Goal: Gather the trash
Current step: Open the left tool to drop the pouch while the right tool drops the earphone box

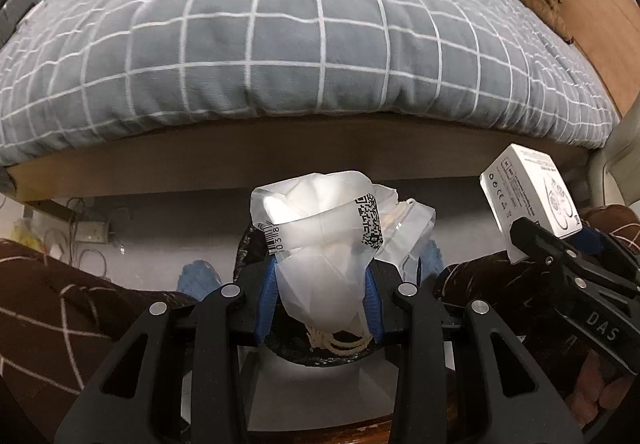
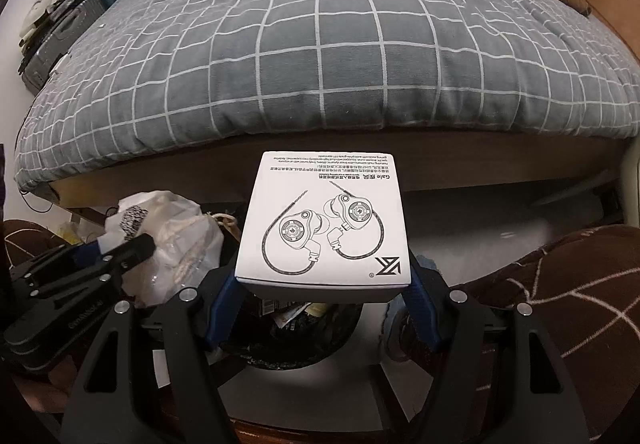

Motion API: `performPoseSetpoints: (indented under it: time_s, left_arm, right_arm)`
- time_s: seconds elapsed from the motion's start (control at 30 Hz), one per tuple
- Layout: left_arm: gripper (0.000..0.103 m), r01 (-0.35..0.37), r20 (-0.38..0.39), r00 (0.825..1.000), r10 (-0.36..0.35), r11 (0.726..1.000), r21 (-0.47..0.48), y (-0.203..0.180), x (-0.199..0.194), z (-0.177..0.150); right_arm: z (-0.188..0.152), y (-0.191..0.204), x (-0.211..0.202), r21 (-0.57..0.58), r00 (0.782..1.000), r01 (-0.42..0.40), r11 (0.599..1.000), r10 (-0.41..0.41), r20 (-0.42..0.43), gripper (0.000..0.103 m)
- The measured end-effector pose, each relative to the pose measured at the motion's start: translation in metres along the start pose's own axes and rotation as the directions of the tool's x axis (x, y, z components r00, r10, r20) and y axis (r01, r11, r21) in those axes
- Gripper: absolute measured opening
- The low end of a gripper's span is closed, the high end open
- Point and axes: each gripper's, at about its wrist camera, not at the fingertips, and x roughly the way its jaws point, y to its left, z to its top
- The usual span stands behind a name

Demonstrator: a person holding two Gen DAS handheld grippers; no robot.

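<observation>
Two items are held above the black-lined bin before the bed: left gripper jaws pinching a plastic bag, right gripper jaws clamping an earphone box. Neither is released yet; dropping both remains.

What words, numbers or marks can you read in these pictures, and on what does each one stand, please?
"Gale": upside down on the white earphone box, beside Chinese characters.
Angular logo: same box; its smaller print is too small to read.
"DAS": on the right tool.
"038": by the barcode on the translucent plastic bag; QR code beside it.
</observation>
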Motion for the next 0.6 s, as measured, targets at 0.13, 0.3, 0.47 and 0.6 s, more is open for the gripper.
performPoseSetpoints:
  time_s: [0.13,0.3,0.47,0.6]
  left_arm:
    - [0.036,-0.005,-0.030,1.000,0.005,1.000,0.007,-0.003,0.015,0.004]
    - [0.042,-0.019,-0.067,0.998,0.020,1.000,0.017,-0.007,0.035,0.005]
    - [0.065,-0.041,-0.064,0.997,0.043,0.999,0.036,-0.010,0.044,0.008]
    - [0.079,-0.069,-0.048,0.996,0.072,0.996,0.055,-0.005,0.041,0.008]
  right_arm:
    - [0.006,-0.005,0.010,0.008,1.000,0.012,1.000,-0.012,-0.009,0.068]
    - [0.009,-0.012,0.025,0.022,0.999,0.010,1.000,-0.009,-0.042,0.068]
    - [0.014,-0.008,0.028,0.012,0.999,-0.005,1.000,0.005,-0.040,0.068]
    - [0.018,0.002,0.027,-0.007,0.999,-0.031,0.999,0.031,-0.030,0.068]
